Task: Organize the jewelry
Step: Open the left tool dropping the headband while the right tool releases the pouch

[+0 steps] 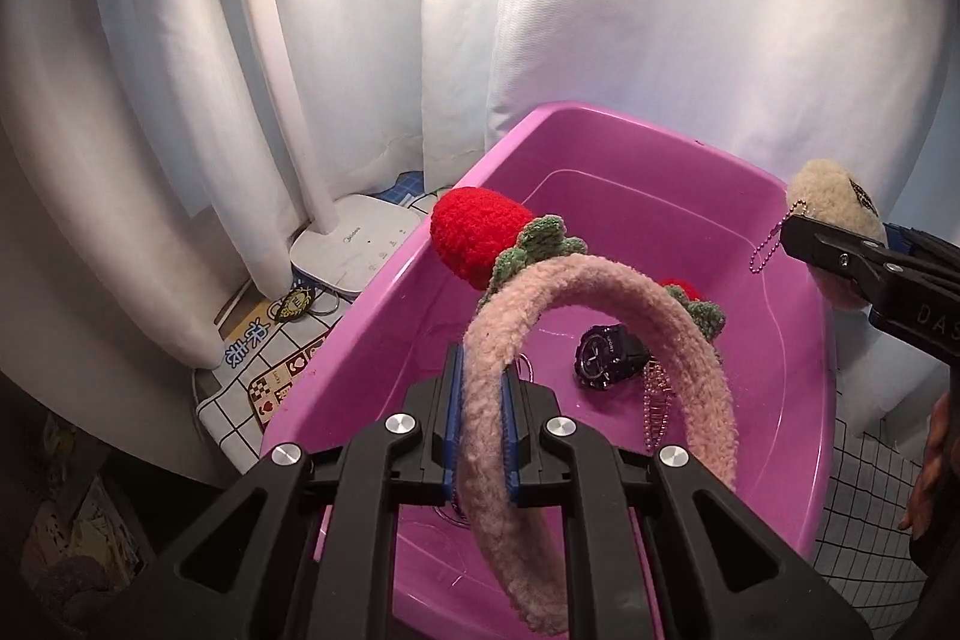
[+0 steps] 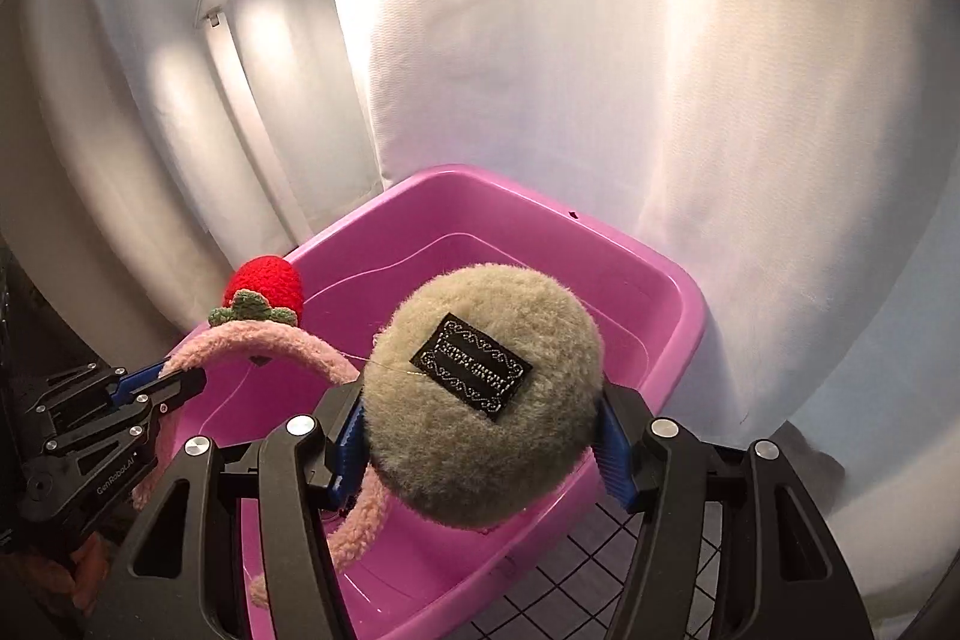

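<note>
Headband: a fuzzy pink headband [image 1: 600, 292] with knitted strawberries [image 1: 474, 235] hangs over the near-left part of the pink tub [image 1: 606, 130], clamped on one side of its arc.
Left gripper: the left gripper [image 1: 480, 418] is squeezed nearly closed on the headband's band, its blue pads [image 1: 451, 418] biting into the pile.
Headband handling: probably light, with a springy stiff core under soft plush; the narrow band is the sound place to hold, since the strawberries would squash and twist.
Pompom: a round beige plush pompom [image 2: 480, 394] with a black label [image 2: 471, 367] and a bead chain [image 1: 774, 244] is carried over the tub's near-right side.
Right gripper: the right gripper [image 2: 480, 442] stands moderately wide, its fingers pressed on either side of the pompom.
Pompom handling: light and compressible; a grip across its middle holds it, though the fur may slip.
Tub contents: a black watch [image 1: 606, 358] and a pink chain [image 1: 657, 409] lie on the floor.
Surroundings: white lamp base [image 1: 354, 244] far left, white curtain [image 2: 660, 70] behind.
</note>
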Demonstrator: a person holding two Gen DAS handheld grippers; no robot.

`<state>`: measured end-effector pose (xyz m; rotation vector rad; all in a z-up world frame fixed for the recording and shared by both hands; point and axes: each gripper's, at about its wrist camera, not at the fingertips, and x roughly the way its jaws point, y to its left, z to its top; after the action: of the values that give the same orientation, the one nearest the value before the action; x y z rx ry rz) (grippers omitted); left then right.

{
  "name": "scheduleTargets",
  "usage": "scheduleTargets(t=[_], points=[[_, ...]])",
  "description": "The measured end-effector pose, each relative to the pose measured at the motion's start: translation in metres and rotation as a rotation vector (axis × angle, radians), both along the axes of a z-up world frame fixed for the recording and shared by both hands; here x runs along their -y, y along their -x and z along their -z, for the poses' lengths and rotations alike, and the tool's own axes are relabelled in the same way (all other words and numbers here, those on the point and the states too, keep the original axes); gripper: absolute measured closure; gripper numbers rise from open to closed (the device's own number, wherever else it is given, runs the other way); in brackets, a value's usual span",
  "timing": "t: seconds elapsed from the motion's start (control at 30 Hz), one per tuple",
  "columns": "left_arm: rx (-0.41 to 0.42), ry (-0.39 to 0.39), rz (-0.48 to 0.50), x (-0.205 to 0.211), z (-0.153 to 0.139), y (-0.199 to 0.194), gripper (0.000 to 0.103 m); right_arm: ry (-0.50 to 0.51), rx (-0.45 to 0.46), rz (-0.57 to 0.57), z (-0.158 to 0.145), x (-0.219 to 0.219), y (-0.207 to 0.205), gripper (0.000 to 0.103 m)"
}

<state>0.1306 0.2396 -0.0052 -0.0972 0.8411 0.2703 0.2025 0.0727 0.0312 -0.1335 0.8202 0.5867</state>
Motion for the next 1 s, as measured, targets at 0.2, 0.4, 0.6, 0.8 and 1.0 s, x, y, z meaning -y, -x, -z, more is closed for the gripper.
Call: scheduleTargets(t=[0.2, 0.4, 0.6, 0.8, 1.0], points=[[-0.071, 0.041, -0.025, -0.001, 0.019, -0.006, 0.091, 0.060, -0.064, -0.043, 0.022, -0.016, -0.022, 0.044], [-0.121, 0.047, -0.034, 0.001, 0.033, -0.016, 0.090, 0.142, -0.141, -0.040, 0.046, -0.027, -0.041, 0.044], [-0.164, 0.036, -0.055, -0.002, 0.042, -0.022, 0.089, 0.200, -0.167, -0.041, 0.052, -0.036, -0.052, 0.044], [-0.177, 0.041, -0.065, -0.002, 0.045, -0.024, 0.084, 0.223, -0.171, -0.040, 0.053, -0.038, -0.060, 0.041], [-0.146, 0.027, -0.093, -0.005, 0.039, -0.023, 0.040, 0.233, -0.160, -0.022, 0.048, -0.038, -0.064, 0.030]])
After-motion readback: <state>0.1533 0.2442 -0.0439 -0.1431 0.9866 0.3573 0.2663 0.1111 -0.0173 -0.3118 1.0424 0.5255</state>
